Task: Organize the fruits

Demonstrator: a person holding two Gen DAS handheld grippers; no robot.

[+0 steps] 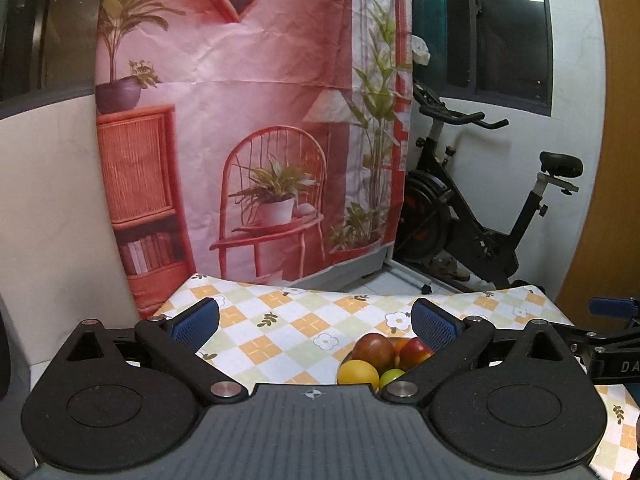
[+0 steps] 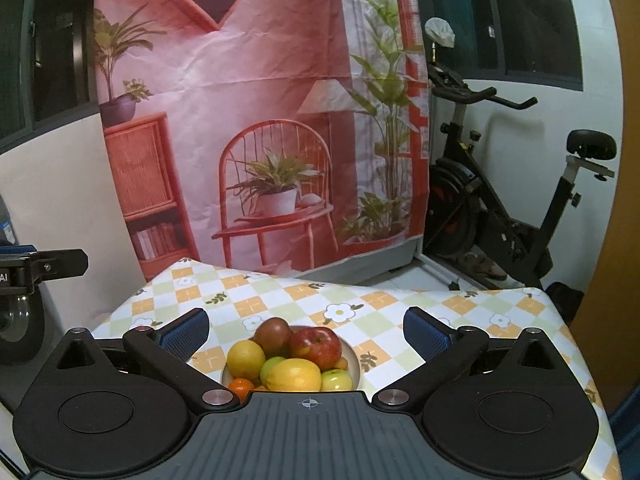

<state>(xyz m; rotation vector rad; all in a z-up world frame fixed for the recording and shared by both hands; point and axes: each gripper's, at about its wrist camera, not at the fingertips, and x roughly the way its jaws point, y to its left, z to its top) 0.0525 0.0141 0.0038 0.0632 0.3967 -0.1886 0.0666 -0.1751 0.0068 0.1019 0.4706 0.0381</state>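
A white bowl [image 2: 354, 364] on the checked tablecloth holds several fruits: a red apple [image 2: 316, 345], a dark reddish fruit [image 2: 273, 331], a lemon [image 2: 294, 375], a yellow orange [image 2: 245, 358], a green apple [image 2: 337, 380] and a small tangerine [image 2: 241, 387]. My right gripper [image 2: 306, 330] hangs open above the bowl with nothing between its blue pads. In the left wrist view the same bowl of fruit [image 1: 374, 360] lies low and right, partly hidden by the gripper body. My left gripper [image 1: 316, 320] is open and holds nothing. The right gripper's finger [image 1: 612, 306] shows at the right edge.
The table [image 2: 248, 300] carries a yellow, green and white checked cloth with flowers. Behind it hangs a printed pink backdrop [image 2: 260, 120]. An exercise bike [image 2: 500, 208] stands at the back right, beside a wooden door [image 2: 616, 240]. The left gripper's arm [image 2: 40, 268] shows at the left edge.
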